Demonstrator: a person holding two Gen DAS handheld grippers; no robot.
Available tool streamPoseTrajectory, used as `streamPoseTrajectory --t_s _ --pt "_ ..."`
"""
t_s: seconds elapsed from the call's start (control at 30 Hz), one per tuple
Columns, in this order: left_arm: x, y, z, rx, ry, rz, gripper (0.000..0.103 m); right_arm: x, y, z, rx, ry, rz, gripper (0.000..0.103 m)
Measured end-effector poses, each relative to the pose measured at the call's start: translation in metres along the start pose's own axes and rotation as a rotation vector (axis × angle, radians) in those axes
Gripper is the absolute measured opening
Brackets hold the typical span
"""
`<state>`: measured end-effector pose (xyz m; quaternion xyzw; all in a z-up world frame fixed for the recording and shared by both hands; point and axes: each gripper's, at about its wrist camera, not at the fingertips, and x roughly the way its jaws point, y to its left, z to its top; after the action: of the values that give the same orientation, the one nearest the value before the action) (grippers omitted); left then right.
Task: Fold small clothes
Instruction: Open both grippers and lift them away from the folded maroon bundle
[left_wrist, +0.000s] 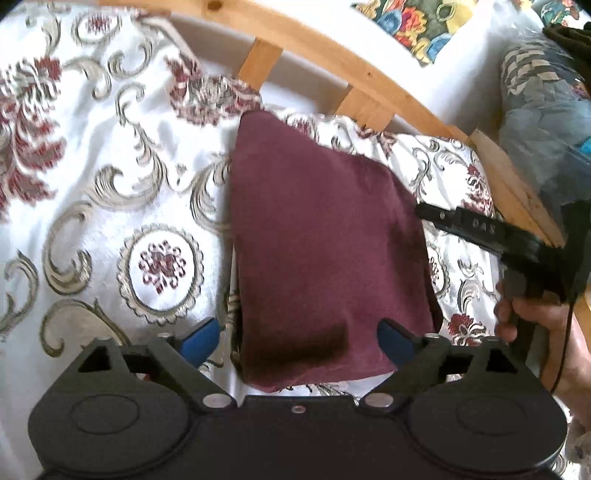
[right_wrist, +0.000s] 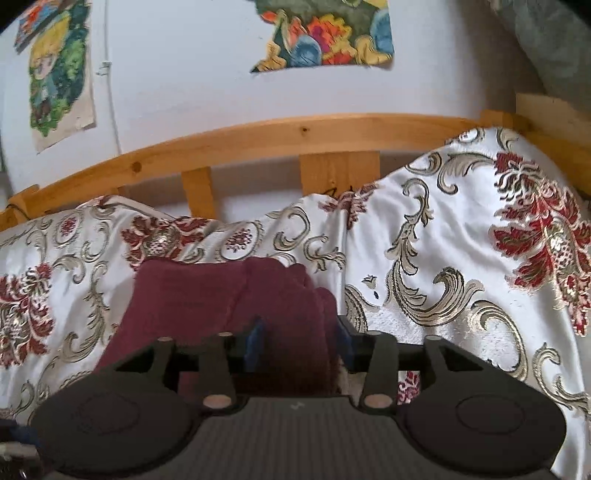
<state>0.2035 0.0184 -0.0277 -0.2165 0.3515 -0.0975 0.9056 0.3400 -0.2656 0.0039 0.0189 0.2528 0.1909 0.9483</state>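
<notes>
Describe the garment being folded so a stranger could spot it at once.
Find the bed with the pine rail and the white bedspread patterned with scrolls and red flowers. On it, near the rail, lies the folded maroon cloth. It is the only plain, dark, unpatterned piece there.

Left wrist view sits just behind the left gripper, tilted down onto the bed cover, close over the maroon garment, with the wooden bed rail arcing across the top. The right gripper pokes in from the right edge. Right wrist view rides behind its own gripper, angled lower and flatter, facing the rail and the wall posters. Both views share the garment, the cover, the rail and one poster.
</notes>
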Motion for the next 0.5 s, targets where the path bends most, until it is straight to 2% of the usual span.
streamPoseTrajectory --t_s 0.23,0.5 --pt "-0.036 -0.018 0.007 0.026 -0.083 0.037 0.102 -0.043 0.021 -0.008 -0.054 -0.078 0.015 0.088" --pt "-0.078 -0.044 0.011 0.118 -0.182 0.088 0.102 -0.095 0.036 -0.018 -0.093 -0.190 0.010 0.102"
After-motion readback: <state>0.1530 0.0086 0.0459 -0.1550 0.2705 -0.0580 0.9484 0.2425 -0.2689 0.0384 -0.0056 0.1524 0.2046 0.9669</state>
